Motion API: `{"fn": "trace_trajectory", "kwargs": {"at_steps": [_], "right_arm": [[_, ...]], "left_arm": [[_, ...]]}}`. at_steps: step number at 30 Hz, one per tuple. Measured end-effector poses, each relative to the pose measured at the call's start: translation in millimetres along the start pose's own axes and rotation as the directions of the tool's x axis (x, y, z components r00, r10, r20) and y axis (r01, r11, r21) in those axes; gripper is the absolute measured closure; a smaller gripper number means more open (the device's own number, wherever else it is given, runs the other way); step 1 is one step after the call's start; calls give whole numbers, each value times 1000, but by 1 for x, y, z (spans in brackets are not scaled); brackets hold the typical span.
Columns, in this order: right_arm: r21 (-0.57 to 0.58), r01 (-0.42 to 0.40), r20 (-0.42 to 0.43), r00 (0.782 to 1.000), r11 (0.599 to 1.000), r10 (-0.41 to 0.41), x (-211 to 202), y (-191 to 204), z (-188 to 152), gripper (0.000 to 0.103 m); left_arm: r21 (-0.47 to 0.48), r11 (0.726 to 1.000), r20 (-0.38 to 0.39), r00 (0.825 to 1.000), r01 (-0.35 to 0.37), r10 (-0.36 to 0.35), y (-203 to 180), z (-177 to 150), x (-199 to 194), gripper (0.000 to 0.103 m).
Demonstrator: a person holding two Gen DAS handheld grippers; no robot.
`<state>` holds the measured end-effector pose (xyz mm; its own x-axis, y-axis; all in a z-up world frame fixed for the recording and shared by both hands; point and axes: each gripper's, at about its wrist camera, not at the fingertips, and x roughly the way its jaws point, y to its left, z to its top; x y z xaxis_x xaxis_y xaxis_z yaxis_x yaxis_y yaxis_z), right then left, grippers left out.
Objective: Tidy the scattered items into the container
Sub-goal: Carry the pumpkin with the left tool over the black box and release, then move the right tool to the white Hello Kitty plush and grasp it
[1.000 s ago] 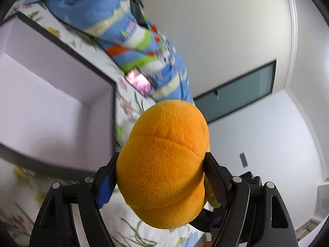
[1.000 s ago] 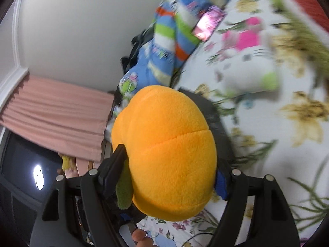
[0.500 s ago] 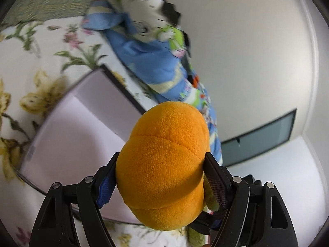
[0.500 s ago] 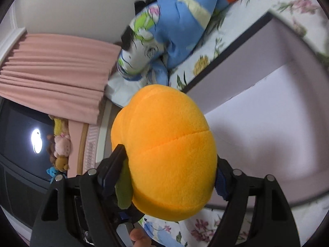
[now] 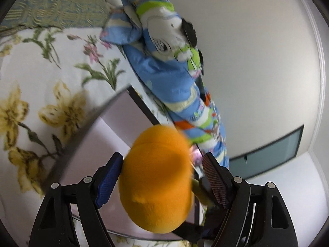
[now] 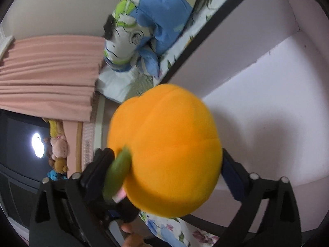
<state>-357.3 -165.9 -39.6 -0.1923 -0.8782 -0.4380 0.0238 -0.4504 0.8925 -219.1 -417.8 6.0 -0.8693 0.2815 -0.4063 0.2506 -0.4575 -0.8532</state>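
Note:
An orange plush fruit (image 5: pixel 158 185) with a green leaf (image 6: pixel 119 170) hangs over the open white box (image 5: pixel 98 148) with a dark rim (image 6: pixel 205 41). The plush is blurred in both views. My left gripper (image 5: pixel 162 156) has the plush between its jaws; the blue pad (image 5: pixel 109 177) touches it, while a gap shows at the other pad (image 5: pixel 213 179). My right gripper (image 6: pixel 166 152) is opening its jaws wide around the same plush (image 6: pixel 164 148), and its pads do not press on it. The box floor (image 6: pixel 267 113) below is bare.
The box sits on a floral bedsheet (image 5: pixel 41 78). A blue cartoon-print pillow (image 5: pixel 168 65) (image 6: pixel 162 10) lies along the wall behind it. A pink curtain (image 6: pixel 47 76) and small plush toys (image 6: pixel 58 152) are at a dark window. A person's finger (image 6: pixel 131 234) shows below.
Both views swung from the bed to above the box. The right jaws spread wide off the plush. In the left view the plush pulled away from one pad and blurred.

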Motion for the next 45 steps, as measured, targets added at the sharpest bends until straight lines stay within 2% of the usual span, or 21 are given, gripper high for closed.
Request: {"fn": "trace_trajectory", "kwargs": {"at_steps": [2, 5, 7, 10, 13, 19, 22, 24, 26, 28, 31, 34, 37, 39, 41, 43, 45], "right_arm": [[-8, 1, -7, 1000, 1000, -1, 1, 2, -1, 2], [-10, -11, -20, 1000, 1000, 11, -1, 4, 0, 3], [-13, -15, -25, 1000, 1000, 15, -3, 6, 0, 2], [-16, -29, -29, 999, 999, 28, -8, 6, 0, 2], [-20, -62, -33, 998, 998, 61, -17, 5, 0, 3], [-95, -77, 24, 997, 993, 79, -65, 11, -4, 3], [-104, -83, 69, 993, 991, 91, -105, -1, -4, 3], [-90, -52, 119, 991, 995, 62, -137, -15, -3, 2], [-71, -26, 182, 982, 997, 38, -173, -34, -4, 2], [-36, -13, 233, 972, 999, 21, -203, -53, -4, 2], [23, 18, 302, 953, 1000, -24, -247, -81, -3, 2], [73, 45, 340, 938, 996, -68, -276, -103, 1, 2], [119, 41, 352, 933, 992, -80, -295, -126, 11, 2], [134, 47, 355, 930, 990, -93, -302, -136, 18, 2], [150, 89, 362, 922, 985, -138, -307, -143, 26, 2], [126, 168, 388, 899, 978, -205, -315, -141, 35, 2], [102, 217, 416, 877, 971, -240, -320, -138, 44, 2]], "left_arm": [[-1, 1000, 19, 1000, 14, -14, 3, 1, -3, 23], [29, 997, 103, 992, -72, 68, 1, 2, -16, 23], [31, 997, 139, 988, -74, 69, 2, 2, -22, 22], [5, 1000, 131, 991, -26, 25, 6, 2, -21, 22], [42, 998, 126, 991, -48, 42, 0, -1, -17, 22], [123, 992, 119, 993, -24, 9, -23, -14, -13, 22], [159, 987, 90, 996, 8, -23, -36, -23, -7, 22], [182, 983, 46, 998, 28, -37, -49, -32, 0, 22], [210, 975, -43, 997, 75, -67, -68, -44, 15, 22], [240, 964, -124, 988, 118, -90, -91, -60, 31, 22], [316, 936, -256, 964, 153, -71, -134, -100, 56, 22], [339, 918, -387, 920, 207, -64, -168, -151, 81, 22], [303, 924, -488, 871, 233, -59, -190, -196, 108, 22], [293, 936, -536, 844, 197, -10, -196, -222, 127, 22], [296, 947, -590, 803, 124, 79, -196, -245, 151, 22], [269, 960, -620, 776, 75, 114, -189, -261, 169, 22], [237, 971, -636, 758, 17, 142, -179, -273, 184, 22]]}}
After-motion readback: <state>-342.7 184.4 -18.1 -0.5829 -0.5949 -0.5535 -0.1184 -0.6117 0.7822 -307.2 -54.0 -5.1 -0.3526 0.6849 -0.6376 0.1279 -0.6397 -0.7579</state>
